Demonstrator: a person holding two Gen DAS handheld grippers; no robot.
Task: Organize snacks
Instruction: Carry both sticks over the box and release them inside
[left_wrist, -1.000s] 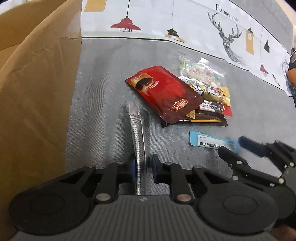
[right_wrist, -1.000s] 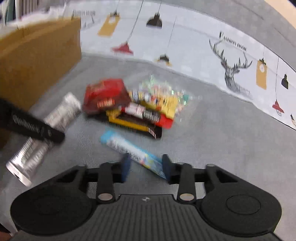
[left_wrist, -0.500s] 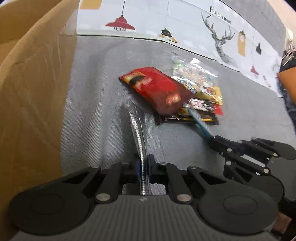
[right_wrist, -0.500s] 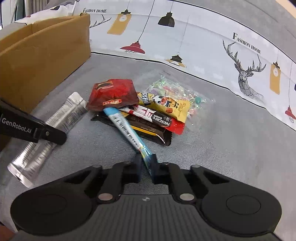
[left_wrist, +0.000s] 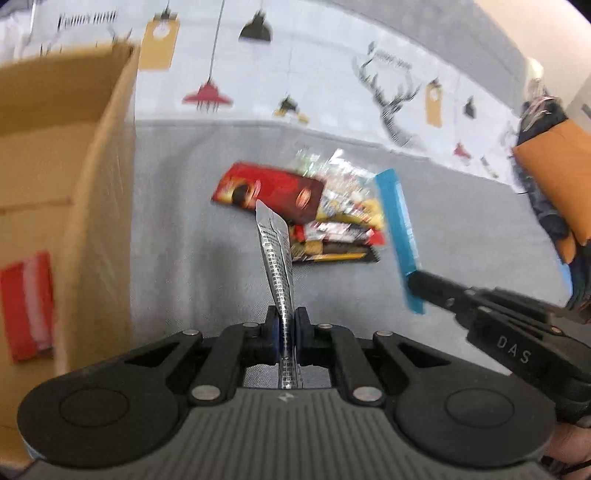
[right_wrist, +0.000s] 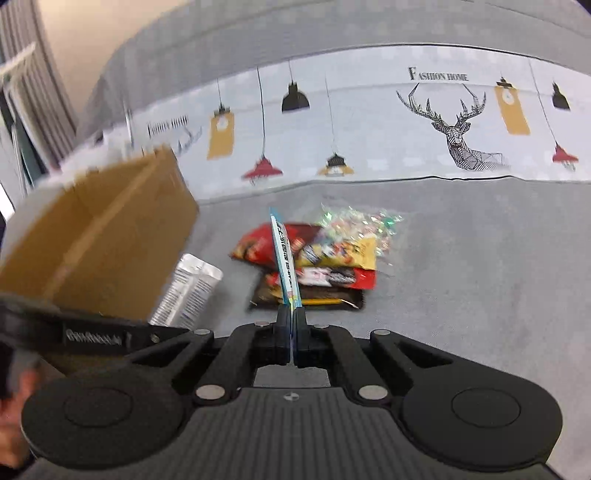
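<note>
My left gripper (left_wrist: 284, 332) is shut on a silver foil packet (left_wrist: 276, 254), held edge-on above the grey cloth. The packet also shows in the right wrist view (right_wrist: 192, 291). My right gripper (right_wrist: 291, 325) is shut on a long blue snack packet (right_wrist: 283, 258), lifted off the cloth; it also shows in the left wrist view (left_wrist: 399, 229). A pile of snacks lies beyond both: a red pouch (left_wrist: 269, 190), a clear candy bag (right_wrist: 358, 225), a yellow pack (right_wrist: 343, 254) and dark bars (right_wrist: 317, 295). An open cardboard box (left_wrist: 62, 192) stands to the left.
A red packet (left_wrist: 27, 302) lies inside the box. A printed cloth with lamps and a deer (right_wrist: 458, 125) rises behind the pile. An orange and dark object (left_wrist: 554, 184) is at the far right. Grey cloth (right_wrist: 480, 277) stretches right of the pile.
Both grippers have lifted with their packets. The left view now looks over the box's rim into it. The blue packet has risen clear of the pile.
</note>
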